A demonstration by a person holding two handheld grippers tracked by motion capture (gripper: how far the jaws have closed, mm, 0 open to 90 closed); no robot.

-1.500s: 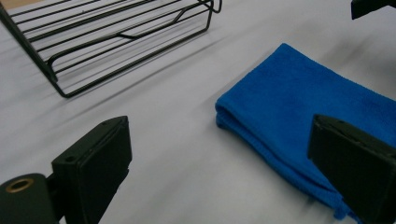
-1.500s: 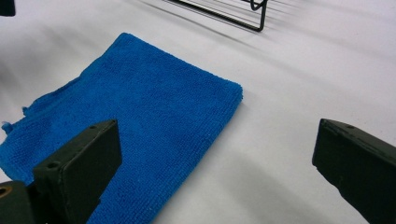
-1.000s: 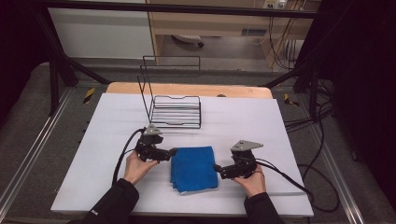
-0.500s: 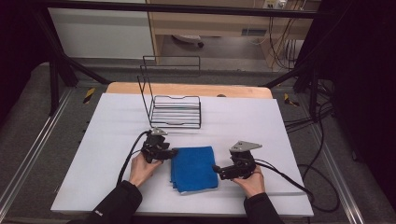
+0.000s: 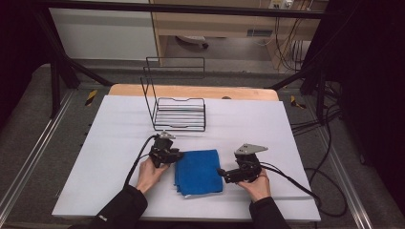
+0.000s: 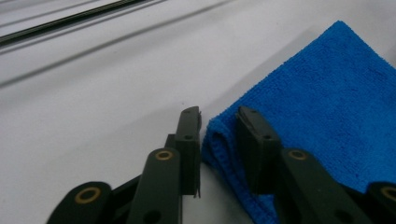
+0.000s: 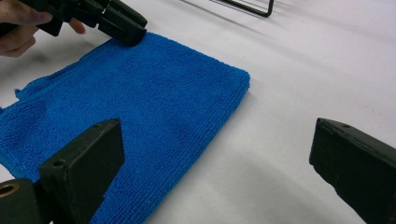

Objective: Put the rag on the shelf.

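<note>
The left tool (image 6: 218, 123) has just been closing its jaws on the near-left edge of the folded blue cloth (image 6: 322, 98), and a ridge of that edge is seen pinched between them. The cloth lies flat on the white worktop (image 5: 119, 129), in front of the wire rack (image 5: 179, 112). The right tool (image 7: 219, 163) is held at the cloth's right edge with its jaws wide apart, nothing between them. The grasping step is judged to be in hand; next, a matching grip by the right tool seems called for before any lift.

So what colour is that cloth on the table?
The cloth is bright blue all over, with no pattern. It shows best in the right gripper view.
</note>
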